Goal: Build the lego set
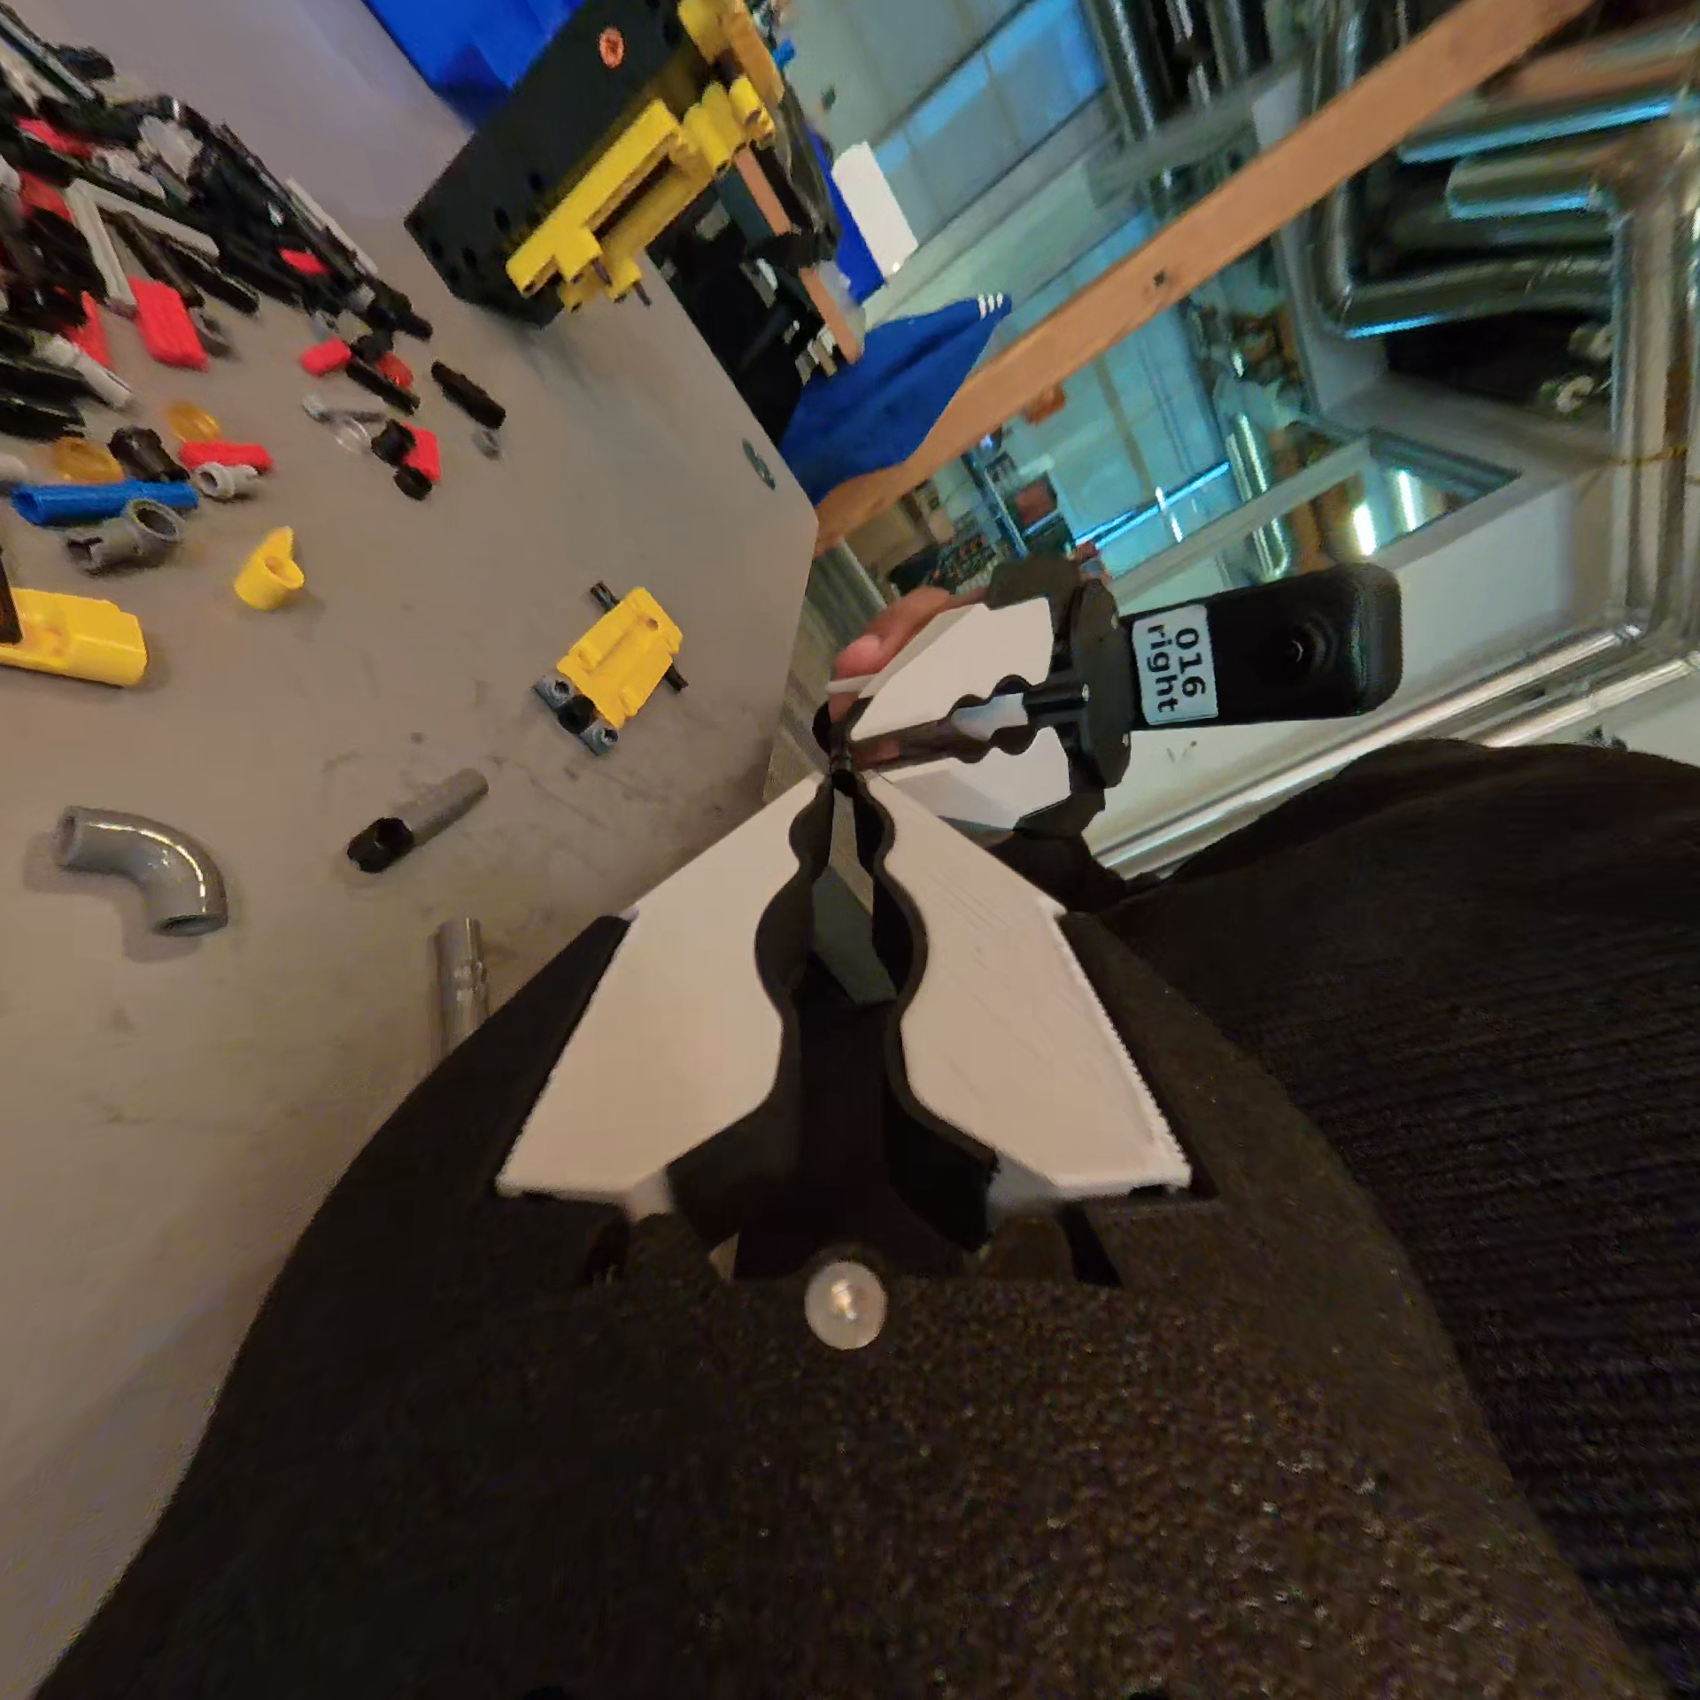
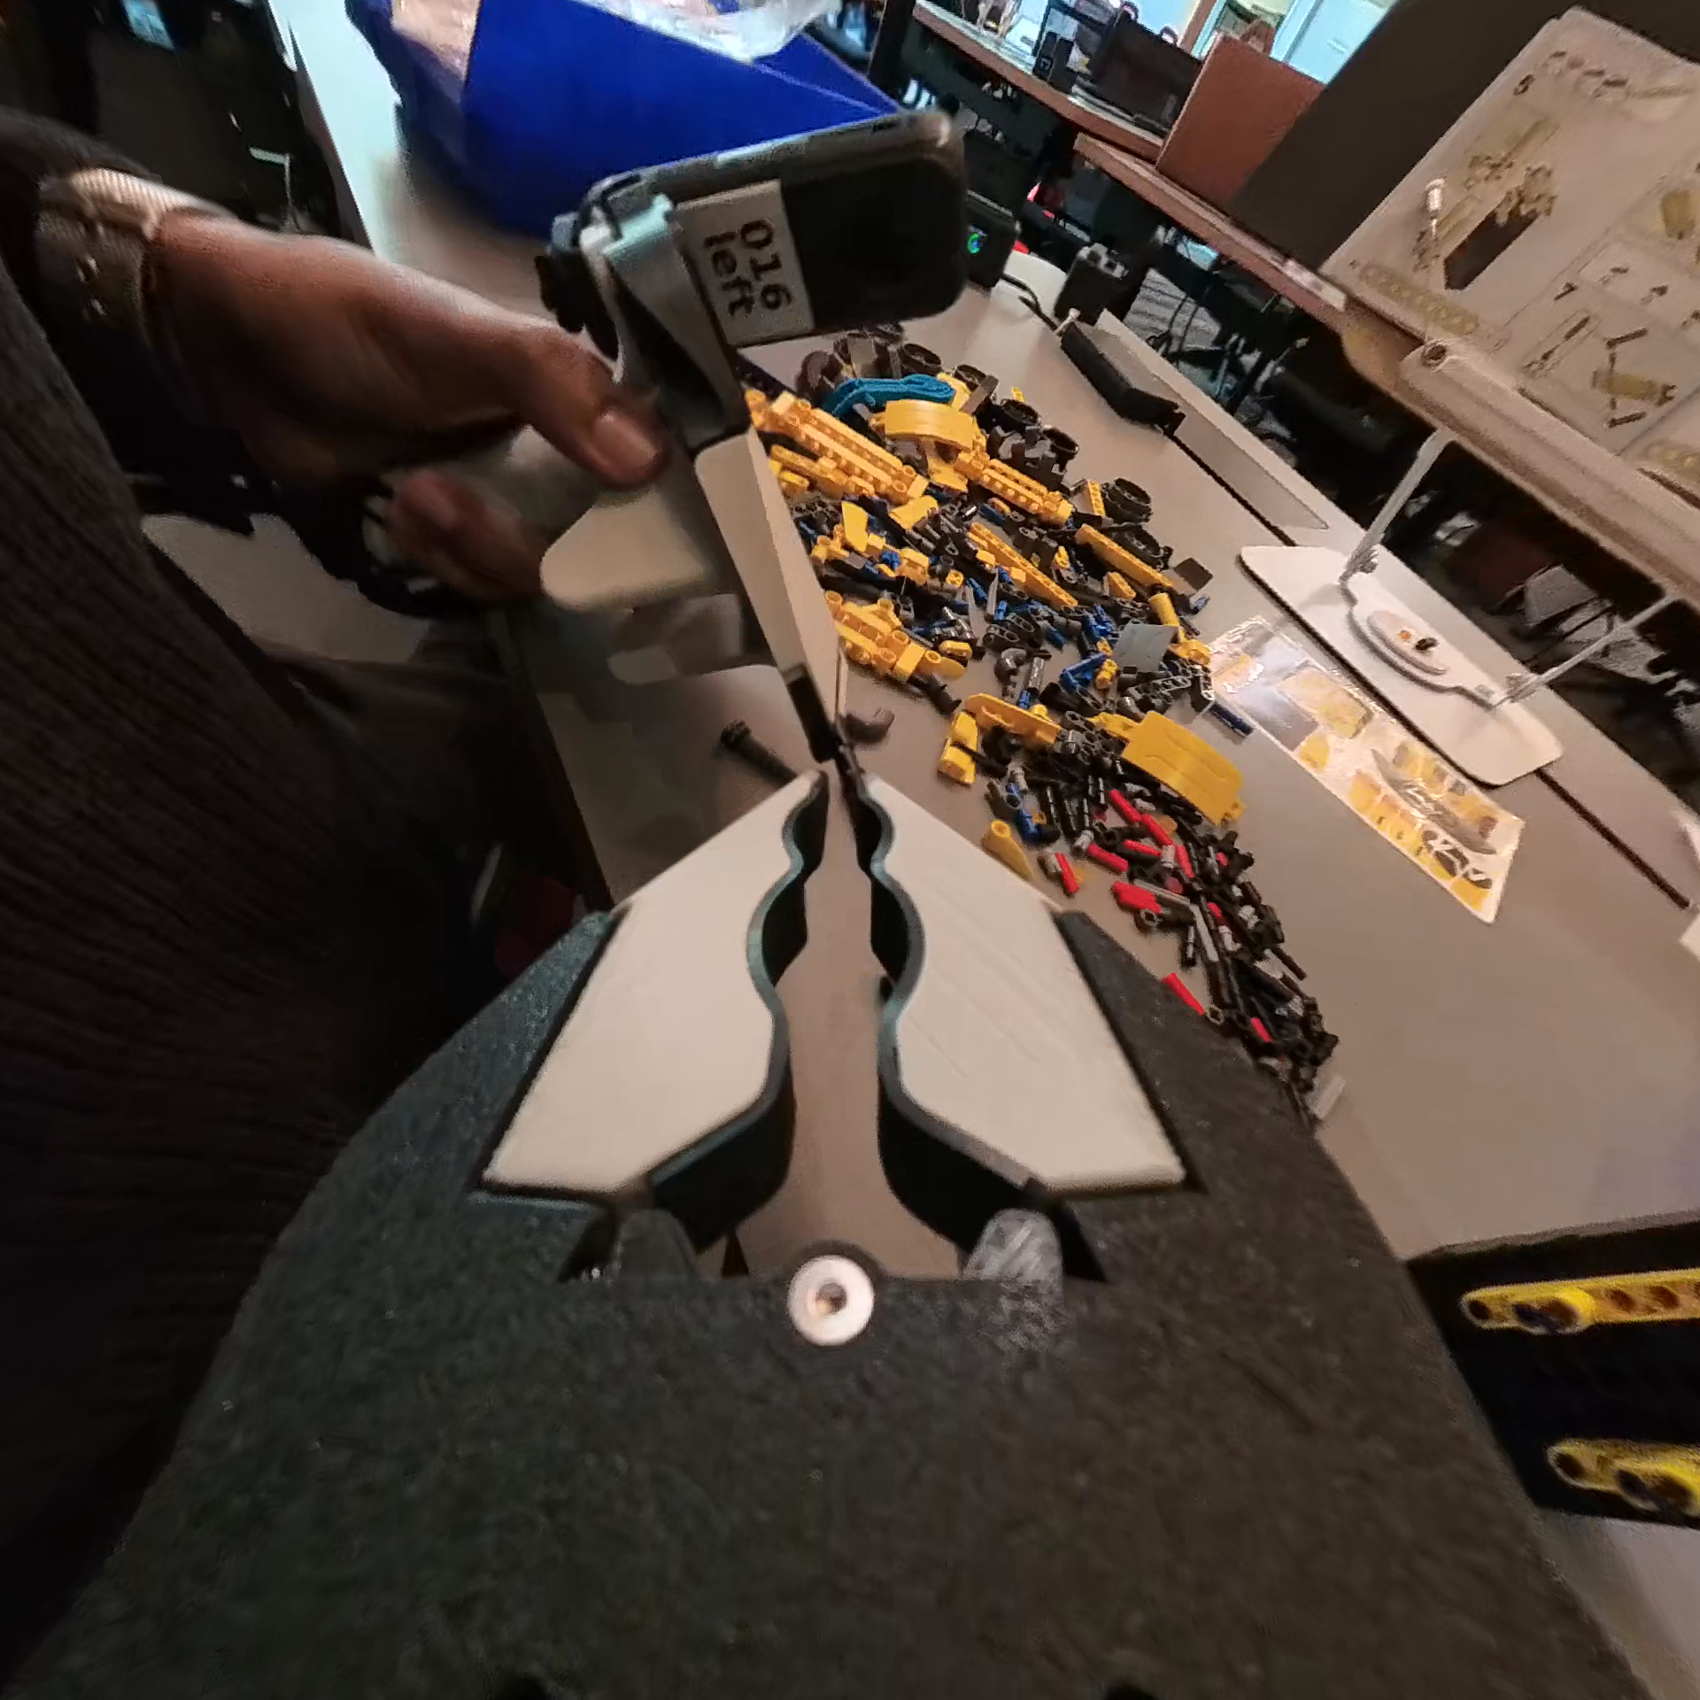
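Left tool (image 1: 835, 789): clenched, white fingers meeting at the tips. It is tilted on its side just past the desk (image 1: 552, 515) edge. I cannot tell if a small piece is pinched there.
Right tool (image 2: 844, 782): clenched too, with only a thin dark slit between the fingers. Whether anything sits in the slit is unclear.
Contact: the tips of the two tools touch nose to nose, in the air beside the desk edge.
Hand (image 2: 386, 368): wrapped around the left tool's grey handle, thumb on its side. There is a dark ribbed sleeve behind it.
Camera (image 1: 1288, 648): black, mounted on the right tool, with a white sticker on its mount.
Nearest on desk: a black-and-grey pin (image 1: 414, 821), a grey tube (image 1: 458, 975) partly hidden by the left tool's body, and a grey elbow (image 1: 147, 869) farther off.
Yellow assembly (image 1: 621, 667): a small build with grey and black bits, lying alone near the desk edge.
Cone (image 1: 269, 570): yellow, on its side, apart from the rest.
Parts pile (image 2: 1012, 552): yellow, black, blue and red building pieces spread along the desk beyond both tools.
Black block (image 1: 570, 184): stands on the desk carrying yellow beams.
Booklet (image 2: 1380, 782): lies flat beside the pile, next to a white stand base (image 2: 1398, 644).
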`<state>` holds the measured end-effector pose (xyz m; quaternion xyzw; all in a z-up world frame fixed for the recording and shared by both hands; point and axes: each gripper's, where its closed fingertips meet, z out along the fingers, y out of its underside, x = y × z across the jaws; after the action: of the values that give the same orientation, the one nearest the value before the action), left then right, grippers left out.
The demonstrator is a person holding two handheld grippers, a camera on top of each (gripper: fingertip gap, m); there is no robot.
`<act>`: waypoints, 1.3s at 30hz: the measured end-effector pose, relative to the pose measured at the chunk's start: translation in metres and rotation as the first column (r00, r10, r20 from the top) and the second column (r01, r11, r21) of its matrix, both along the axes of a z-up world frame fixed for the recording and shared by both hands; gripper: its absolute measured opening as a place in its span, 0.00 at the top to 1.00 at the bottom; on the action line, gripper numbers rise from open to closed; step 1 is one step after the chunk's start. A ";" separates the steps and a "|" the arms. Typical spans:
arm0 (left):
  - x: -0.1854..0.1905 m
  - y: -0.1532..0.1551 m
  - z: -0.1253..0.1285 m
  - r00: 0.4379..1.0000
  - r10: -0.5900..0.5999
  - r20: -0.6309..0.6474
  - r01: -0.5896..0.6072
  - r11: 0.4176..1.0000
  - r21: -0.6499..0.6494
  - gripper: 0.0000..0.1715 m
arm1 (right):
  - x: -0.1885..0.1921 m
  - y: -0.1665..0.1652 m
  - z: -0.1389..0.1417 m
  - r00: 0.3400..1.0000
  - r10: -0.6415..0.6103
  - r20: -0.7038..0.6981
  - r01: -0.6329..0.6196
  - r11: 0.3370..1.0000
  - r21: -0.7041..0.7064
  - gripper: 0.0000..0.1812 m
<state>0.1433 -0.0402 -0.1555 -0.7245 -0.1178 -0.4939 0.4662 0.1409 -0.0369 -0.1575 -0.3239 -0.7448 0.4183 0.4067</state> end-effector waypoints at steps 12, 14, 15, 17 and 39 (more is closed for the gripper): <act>0.012 -0.001 -0.001 0.996 -0.089 0.006 0.089 0.995 -0.046 0.98 | 0.007 -0.002 -0.002 0.997 0.064 -0.035 -0.063 0.998 0.019 0.97; 0.014 -0.003 -0.002 0.993 -0.118 -0.002 0.118 0.991 -0.059 0.99 | 0.010 -0.005 -0.003 0.996 0.087 -0.036 -0.086 0.996 0.012 0.97; 0.017 -0.004 -0.003 0.991 -0.136 -0.006 0.135 0.989 -0.067 0.99 | 0.011 -0.007 -0.003 0.995 0.098 -0.038 -0.097 0.995 0.010 0.97; 0.021 -0.005 -0.005 0.986 -0.168 -0.011 0.166 0.983 -0.084 0.99 | 0.013 -0.010 -0.004 0.993 0.114 -0.038 -0.114 0.993 0.014 0.97; 0.007 0.015 -0.004 0.975 -0.021 -0.220 0.022 1.000 0.000 0.90 | 0.010 0.023 0.008 0.998 -0.031 -0.046 0.023 0.986 -0.162 0.97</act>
<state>0.1508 -0.0249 -0.1595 -0.7753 -0.0568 -0.4158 0.4720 0.1511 -0.0142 -0.1498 -0.3559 -0.6939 0.4794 0.4025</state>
